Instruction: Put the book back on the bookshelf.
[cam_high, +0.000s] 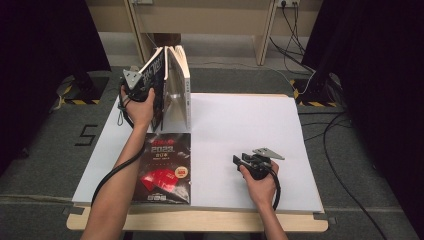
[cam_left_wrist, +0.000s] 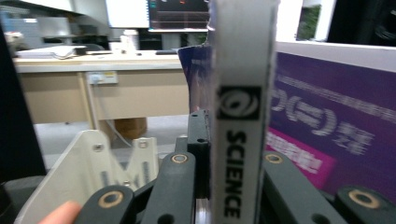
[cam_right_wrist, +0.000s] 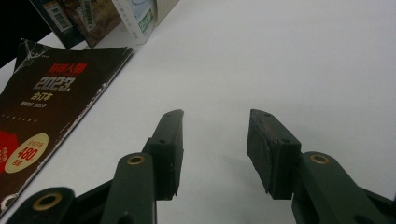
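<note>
The left gripper (cam_high: 141, 86) pinches the white SCIENCE magazine (cam_left_wrist: 241, 112) by its stiff spine, upright among standing books (cam_high: 175, 85) at the table's (cam_high: 250, 130) far left, a thin, floppy, slippery thing, while the right gripper (cam_right_wrist: 215, 149) rests open.

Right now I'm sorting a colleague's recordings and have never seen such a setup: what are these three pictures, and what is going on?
A person sits at a white-covered table with a hand-held two-jaw gripper in each hand. The high view looks down from above; the two other views come from cameras riding on each gripper, looking along its black jaws. The left gripper is shut on an upright book with a white spine reading SCIENCE, at the left end of a few books standing at the table's far edge. The right gripper rests low over the bare table, jaws open, holding nothing. A dark magazine marked 2023 lies flat near the front.
</note>
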